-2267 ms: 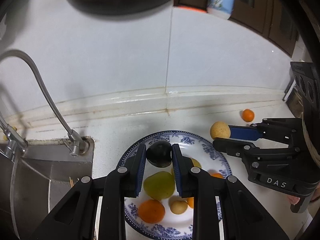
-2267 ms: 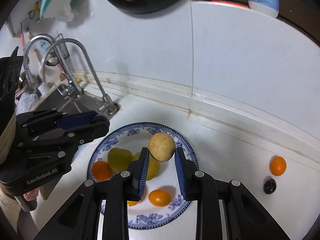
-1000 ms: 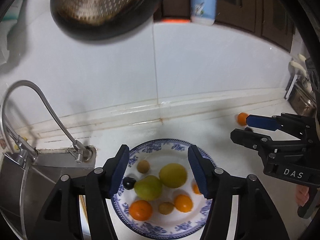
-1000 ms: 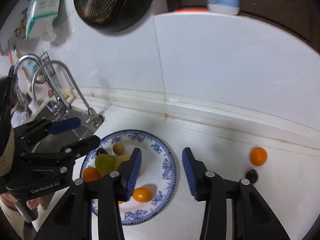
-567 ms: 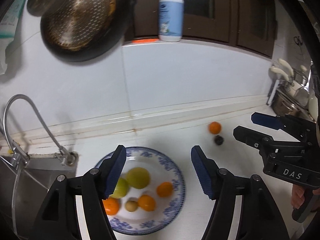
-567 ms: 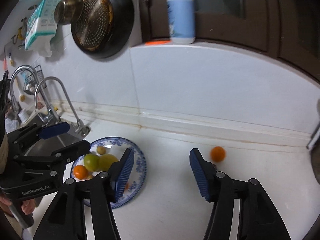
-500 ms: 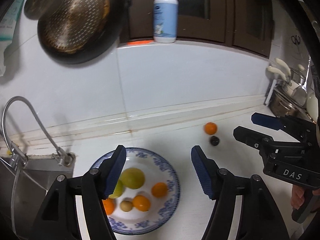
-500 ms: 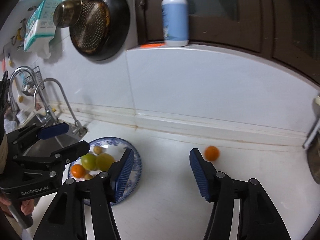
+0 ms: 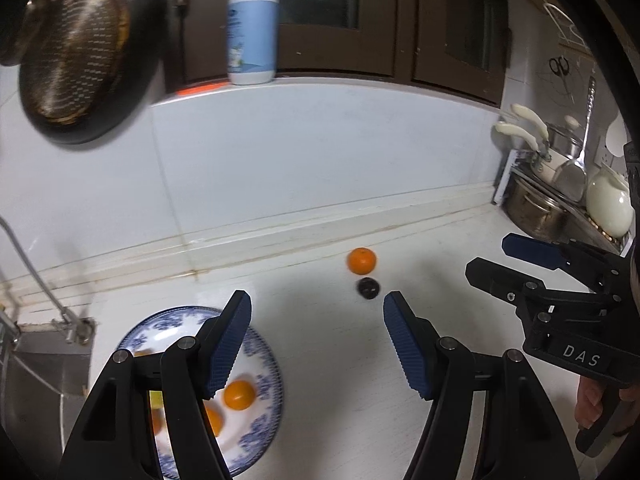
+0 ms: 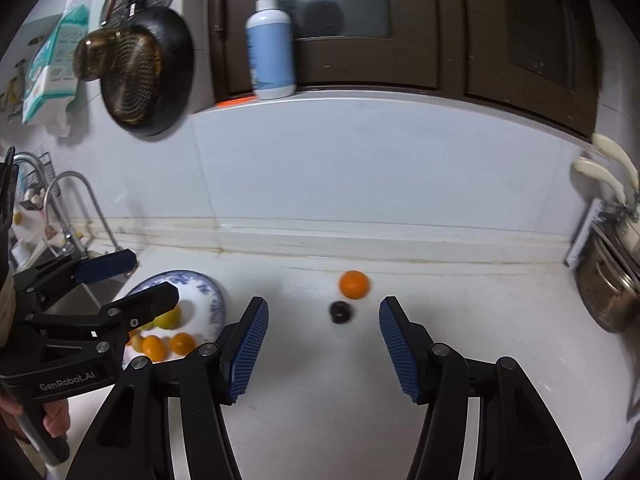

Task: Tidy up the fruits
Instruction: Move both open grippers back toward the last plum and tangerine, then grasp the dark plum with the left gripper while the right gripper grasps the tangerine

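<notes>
A small orange (image 9: 361, 260) (image 10: 353, 284) and a dark round fruit (image 9: 368, 288) (image 10: 340, 312) lie loose on the white counter near the back wall. A blue-patterned plate (image 9: 264, 364) (image 10: 212, 292) at the left holds several fruits, orange and yellow-green. My left gripper (image 9: 316, 344) is open and empty, held above the counter between the plate and the loose fruits. My right gripper (image 10: 320, 340) is open and empty, facing the two loose fruits; it also shows at the right of the left wrist view (image 9: 516, 264).
A sink with a curved tap (image 10: 76, 204) lies left of the plate. Pots and utensils (image 9: 560, 196) stand on a rack at the far right. A soap bottle (image 10: 270, 40) sits on the ledge, and a pan (image 10: 140, 76) hangs on the wall.
Both grippers have let go of their fruits onto the plate, opened wide, pulled back and up, and swung right, so the loose orange and dark fruit now sit ahead of them.
</notes>
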A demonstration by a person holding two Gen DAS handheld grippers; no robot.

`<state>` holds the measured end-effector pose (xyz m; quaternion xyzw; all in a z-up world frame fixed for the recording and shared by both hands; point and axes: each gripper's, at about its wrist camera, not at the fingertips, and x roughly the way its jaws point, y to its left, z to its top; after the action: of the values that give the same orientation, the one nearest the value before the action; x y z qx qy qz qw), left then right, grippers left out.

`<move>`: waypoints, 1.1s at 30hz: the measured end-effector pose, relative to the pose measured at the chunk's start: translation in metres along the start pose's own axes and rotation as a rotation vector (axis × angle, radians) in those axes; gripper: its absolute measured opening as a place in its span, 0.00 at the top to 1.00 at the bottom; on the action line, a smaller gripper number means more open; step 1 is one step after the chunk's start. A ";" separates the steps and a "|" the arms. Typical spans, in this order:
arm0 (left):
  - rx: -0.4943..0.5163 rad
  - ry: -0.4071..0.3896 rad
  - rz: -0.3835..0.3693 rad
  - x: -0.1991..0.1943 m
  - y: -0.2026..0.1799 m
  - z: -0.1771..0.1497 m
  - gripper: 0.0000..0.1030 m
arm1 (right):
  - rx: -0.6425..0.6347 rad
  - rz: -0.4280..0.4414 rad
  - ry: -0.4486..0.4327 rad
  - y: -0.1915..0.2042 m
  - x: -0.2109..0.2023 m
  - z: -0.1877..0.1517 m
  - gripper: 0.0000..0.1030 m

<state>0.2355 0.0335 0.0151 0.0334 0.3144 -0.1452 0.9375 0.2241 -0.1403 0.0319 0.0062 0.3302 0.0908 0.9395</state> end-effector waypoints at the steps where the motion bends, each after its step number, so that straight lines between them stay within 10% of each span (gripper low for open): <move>1: 0.005 0.002 -0.007 0.004 -0.004 0.001 0.34 | 0.006 -0.005 0.003 -0.004 0.001 -0.001 0.43; 33: 0.044 0.227 -0.088 0.192 -0.050 -0.009 0.37 | 0.080 -0.120 0.189 -0.094 0.113 -0.037 0.43</move>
<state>0.3615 -0.0612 -0.1063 0.0565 0.4165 -0.1886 0.8875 0.3030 -0.2148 -0.0734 0.0154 0.4207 0.0211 0.9068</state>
